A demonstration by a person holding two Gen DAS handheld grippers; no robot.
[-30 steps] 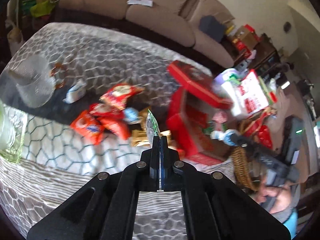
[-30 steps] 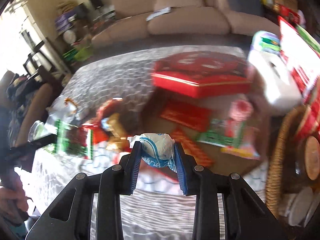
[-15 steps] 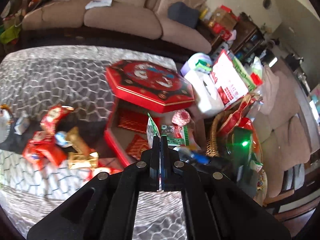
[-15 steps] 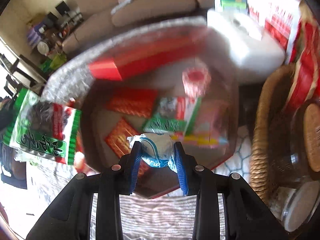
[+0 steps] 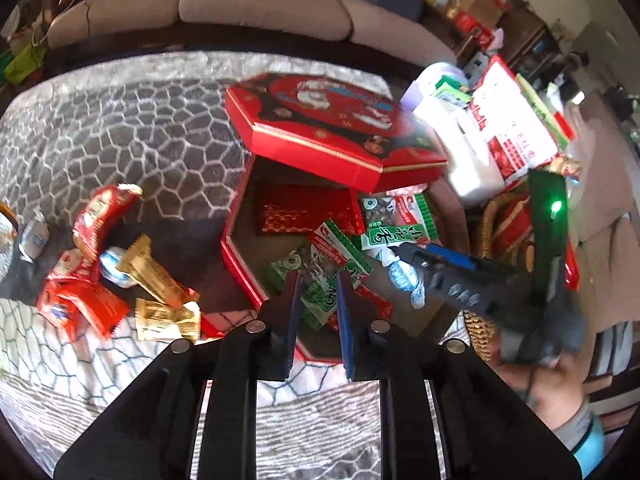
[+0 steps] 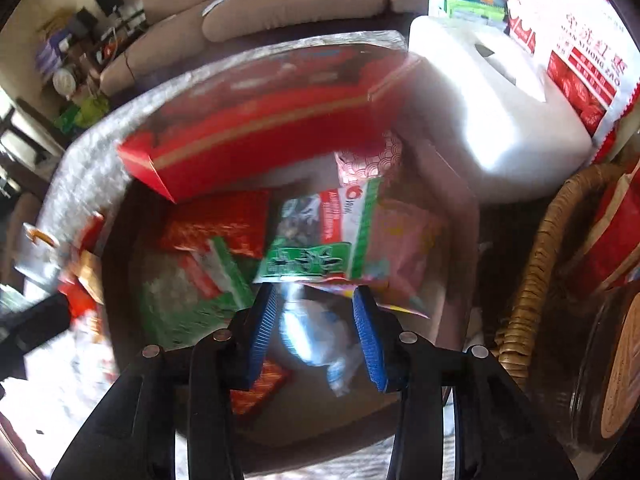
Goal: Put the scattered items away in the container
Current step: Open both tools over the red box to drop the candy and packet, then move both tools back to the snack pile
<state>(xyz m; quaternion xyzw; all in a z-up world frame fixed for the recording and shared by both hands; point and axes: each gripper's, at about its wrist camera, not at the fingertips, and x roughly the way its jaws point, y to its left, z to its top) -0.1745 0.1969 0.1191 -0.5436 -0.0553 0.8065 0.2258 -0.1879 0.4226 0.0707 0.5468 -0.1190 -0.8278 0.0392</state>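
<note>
STEP: I release into red box [image 5: 240, 240] | FINGERS: both pairs just opening, left [image 5: 316, 280] over green packet [image 5: 320, 272], right [image 6: 316, 300] astride white-blue candy [image 6: 316, 332] | NEXT: fetch scattered snacks [image 5: 100, 280].

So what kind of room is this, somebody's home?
Most likely a home living room: a beige sofa stands behind a low table with a patterned cloth, snack packets lie scattered on it beside a red gift box, and cluttered shelves line the wall.
</note>
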